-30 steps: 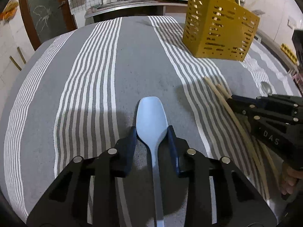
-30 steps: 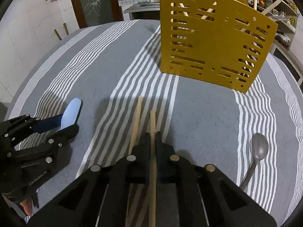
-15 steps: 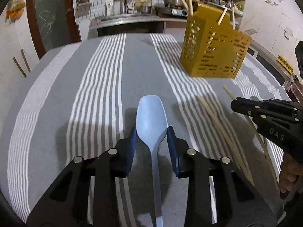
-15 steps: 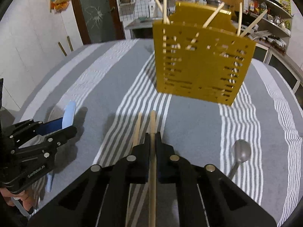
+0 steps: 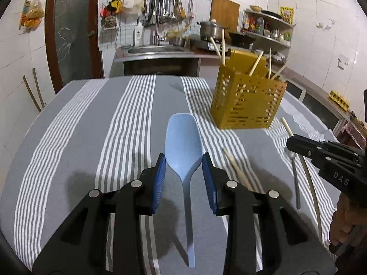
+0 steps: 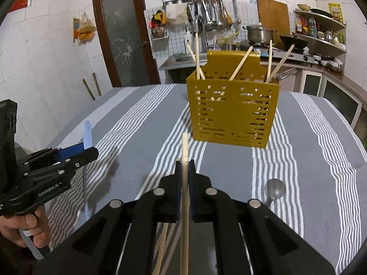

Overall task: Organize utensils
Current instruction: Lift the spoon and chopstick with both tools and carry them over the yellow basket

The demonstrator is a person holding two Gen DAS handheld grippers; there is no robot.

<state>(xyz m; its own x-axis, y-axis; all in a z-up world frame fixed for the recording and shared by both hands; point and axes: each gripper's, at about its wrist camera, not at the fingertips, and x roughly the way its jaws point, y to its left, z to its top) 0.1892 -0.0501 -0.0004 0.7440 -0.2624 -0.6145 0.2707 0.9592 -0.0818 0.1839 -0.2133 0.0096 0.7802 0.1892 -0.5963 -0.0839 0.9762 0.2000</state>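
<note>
My left gripper [image 5: 183,160] is shut on a light blue plastic spoon [image 5: 183,137], bowl forward, held above the striped cloth. My right gripper [image 6: 184,162] is shut on a wooden chopstick [image 6: 184,146] that points toward the yellow slotted utensil holder [image 6: 232,112]. The holder stands upright on the table with several chopsticks and a fork in it. In the left wrist view the holder [image 5: 246,102] is ahead to the right, and the right gripper [image 5: 290,141] comes in from the right edge. The left gripper [image 6: 95,152] with the spoon shows at the left of the right wrist view.
A metal spoon [image 6: 274,189] lies on the grey striped tablecloth [image 6: 137,123] at the right. Another chopstick [image 5: 236,168] lies on the cloth between the grippers. A kitchen counter with sink [image 5: 153,51], pot and shelves runs behind the table. A person's hand [image 6: 27,226] holds the left gripper.
Both grippers have risen off the cloth and tilted up, carrying the blue spoon and the chopstick. The holder now sits lower and farther in both views.
</note>
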